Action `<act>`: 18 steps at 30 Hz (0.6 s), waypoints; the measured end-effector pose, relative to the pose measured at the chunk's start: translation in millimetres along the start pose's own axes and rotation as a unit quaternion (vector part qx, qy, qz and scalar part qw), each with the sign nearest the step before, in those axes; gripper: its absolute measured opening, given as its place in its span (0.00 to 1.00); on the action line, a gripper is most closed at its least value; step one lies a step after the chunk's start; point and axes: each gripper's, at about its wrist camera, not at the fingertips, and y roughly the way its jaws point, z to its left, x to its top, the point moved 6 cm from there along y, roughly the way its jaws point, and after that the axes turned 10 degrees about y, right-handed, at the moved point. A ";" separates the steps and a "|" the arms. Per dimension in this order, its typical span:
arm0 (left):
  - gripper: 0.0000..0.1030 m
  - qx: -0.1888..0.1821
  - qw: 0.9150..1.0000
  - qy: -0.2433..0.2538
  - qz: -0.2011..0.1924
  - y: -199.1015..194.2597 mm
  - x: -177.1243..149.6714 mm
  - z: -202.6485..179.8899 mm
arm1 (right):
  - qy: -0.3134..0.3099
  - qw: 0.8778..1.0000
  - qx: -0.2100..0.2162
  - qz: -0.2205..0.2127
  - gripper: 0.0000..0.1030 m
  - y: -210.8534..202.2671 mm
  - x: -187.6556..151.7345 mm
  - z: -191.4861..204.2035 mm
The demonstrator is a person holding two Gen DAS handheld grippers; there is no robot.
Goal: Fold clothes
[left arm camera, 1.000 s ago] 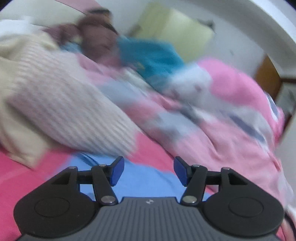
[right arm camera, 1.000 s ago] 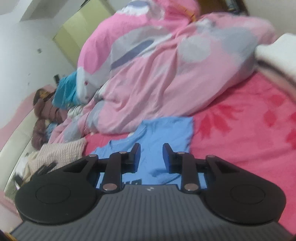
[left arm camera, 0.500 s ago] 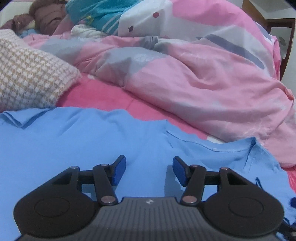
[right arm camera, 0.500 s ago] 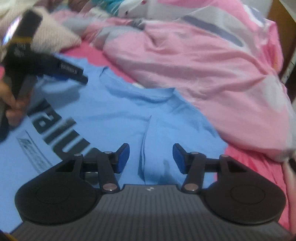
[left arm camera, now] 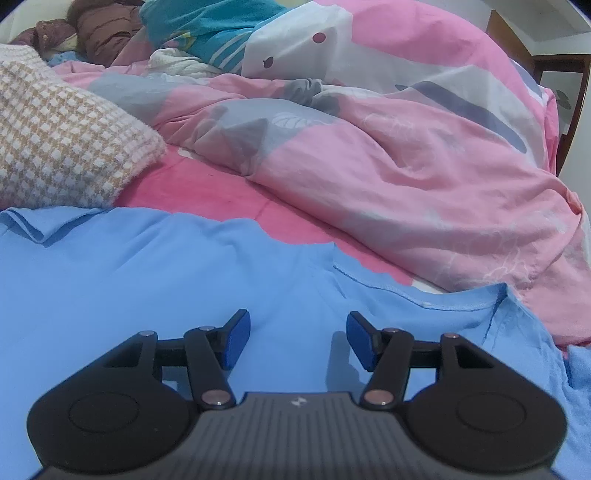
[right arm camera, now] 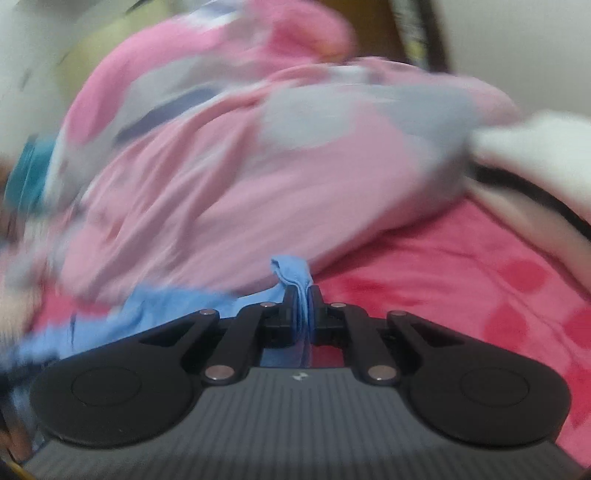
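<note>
The right gripper (right arm camera: 300, 295) has just been closing, and its jaws now pinch a fold of the blue T-shirt (right arm camera: 291, 275); a small tuft of the cloth sticks up above the fingertips at the centre of the right wrist view. More of the shirt trails away to the lower left of that frame, blurred. Behind the tuft rises the pink duvet (right arm camera: 221, 177), filling the upper and middle part of the picture, while the red-pink bedsheet (right arm camera: 461, 280) with darker flower shapes spreads to the right. A white folded cloth (right arm camera: 535, 147) sits at the right edge.

The left gripper (left arm camera: 297, 334) hangs with its jaws apart over the shirt, nothing between the blue pads (left arm camera: 236, 341); whether the pads touch the fabric I cannot tell. In the left wrist view the T-shirt (left arm camera: 147, 280) lies spread flat across the lower half of the frame, its neckline seam just to the upper right of the fingers. Beyond it shows a strip of bedsheet (left arm camera: 207, 192). A beige checked knit (left arm camera: 62, 147) lies at the left edge, the duvet (left arm camera: 406, 166) heaps up across the right, and a teal garment (left arm camera: 207, 33) and a brown garment (left arm camera: 107, 33) lie at the top left.
</note>
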 end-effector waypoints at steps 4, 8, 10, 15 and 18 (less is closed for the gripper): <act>0.57 0.003 1.000 0.002 -0.001 -0.4 -0.7 -0.8 | 0.094 0.995 -0.008 -0.013 0.04 1.4 9.9 -54.1; 0.57 0.006 1.000 0.005 -0.001 -0.3 -1.4 -1.6 | 0.132 0.991 -0.026 -0.017 0.03 6.5 -0.3 -85.7; 0.57 0.005 1.000 0.004 -0.001 -0.4 -1.5 -1.0 | 0.149 0.988 -0.045 -0.023 0.03 8.3 -3.6 -102.3; 0.58 -0.001 1.000 -0.003 -0.003 -0.8 -1.9 1.1 | 0.208 0.973 -0.080 -0.067 0.06 -7.1 1.4 -140.8; 0.57 -0.008 1.000 -0.012 -0.005 -1.4 -1.8 3.8 | 0.129 0.984 -0.059 -0.106 0.06 -27.6 14.7 -98.1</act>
